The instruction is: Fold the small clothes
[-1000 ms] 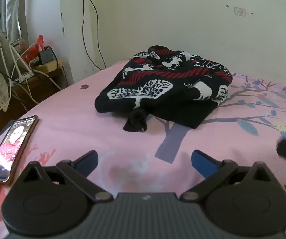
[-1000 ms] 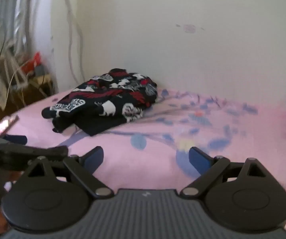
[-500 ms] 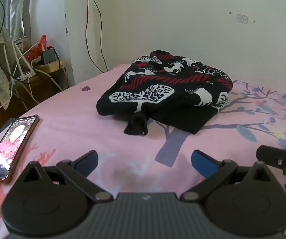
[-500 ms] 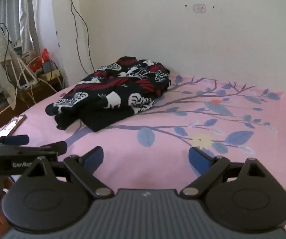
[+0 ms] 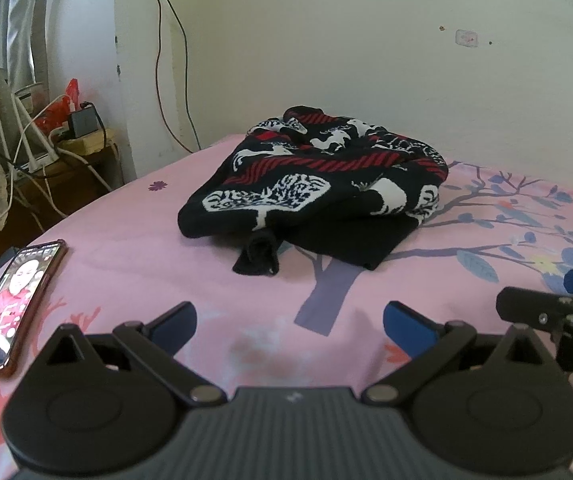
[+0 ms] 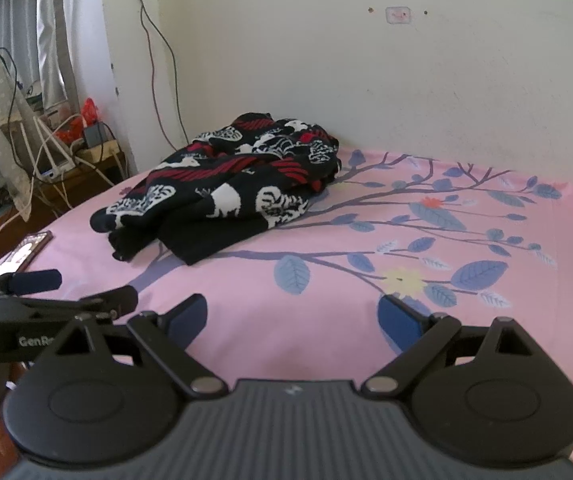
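A crumpled black, red and white patterned sweater (image 5: 314, 184) lies in a heap on the pink bedsheet (image 5: 134, 256) near the far wall; it also shows in the right wrist view (image 6: 230, 192). A black sleeve end (image 5: 260, 256) sticks out toward me. My left gripper (image 5: 290, 322) is open and empty, low over the sheet, well short of the sweater. My right gripper (image 6: 294, 316) is open and empty, to the right of the left one. The right gripper's finger shows at the right edge of the left wrist view (image 5: 546, 308).
A phone (image 5: 14, 304) with a lit screen lies on the sheet's left edge, on a cable. A side table with cables and chargers (image 5: 74, 140) stands left of the bed. A wall (image 5: 366, 60) runs behind the bed.
The right gripper has swung left and steadied, and it now shows at the right edge of the left wrist view. The left gripper has tilted slightly. The sweater has not moved.
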The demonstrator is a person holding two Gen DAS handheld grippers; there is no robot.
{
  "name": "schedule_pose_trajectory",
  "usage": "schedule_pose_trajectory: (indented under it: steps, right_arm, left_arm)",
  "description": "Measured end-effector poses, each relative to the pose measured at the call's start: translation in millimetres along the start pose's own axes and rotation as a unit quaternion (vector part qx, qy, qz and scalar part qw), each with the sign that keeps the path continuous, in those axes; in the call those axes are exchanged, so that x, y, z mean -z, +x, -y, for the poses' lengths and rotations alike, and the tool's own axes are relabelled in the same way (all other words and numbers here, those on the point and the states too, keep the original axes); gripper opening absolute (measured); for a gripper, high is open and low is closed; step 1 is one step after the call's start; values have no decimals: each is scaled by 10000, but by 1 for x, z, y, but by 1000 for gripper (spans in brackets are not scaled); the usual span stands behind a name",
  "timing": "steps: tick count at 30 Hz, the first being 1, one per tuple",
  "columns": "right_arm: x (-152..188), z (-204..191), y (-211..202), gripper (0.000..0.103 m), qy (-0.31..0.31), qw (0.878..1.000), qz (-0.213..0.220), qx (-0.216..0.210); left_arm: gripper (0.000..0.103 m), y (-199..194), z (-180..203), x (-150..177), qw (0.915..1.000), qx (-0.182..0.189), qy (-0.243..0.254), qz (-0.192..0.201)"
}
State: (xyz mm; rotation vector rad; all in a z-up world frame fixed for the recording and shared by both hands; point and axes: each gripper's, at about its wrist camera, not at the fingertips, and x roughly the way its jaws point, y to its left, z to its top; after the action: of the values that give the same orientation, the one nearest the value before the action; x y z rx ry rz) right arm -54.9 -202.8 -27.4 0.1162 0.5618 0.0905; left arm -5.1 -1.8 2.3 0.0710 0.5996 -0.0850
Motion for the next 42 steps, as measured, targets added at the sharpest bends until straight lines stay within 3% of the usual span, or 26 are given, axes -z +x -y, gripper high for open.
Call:
schedule_pose_trajectory:
  steps: [42]
  right_arm:
    - [1,9,1,87,291,9995,-57,-96]
  left_arm:
    - [103,6,-1,-1,9998,-64,-33,-172]
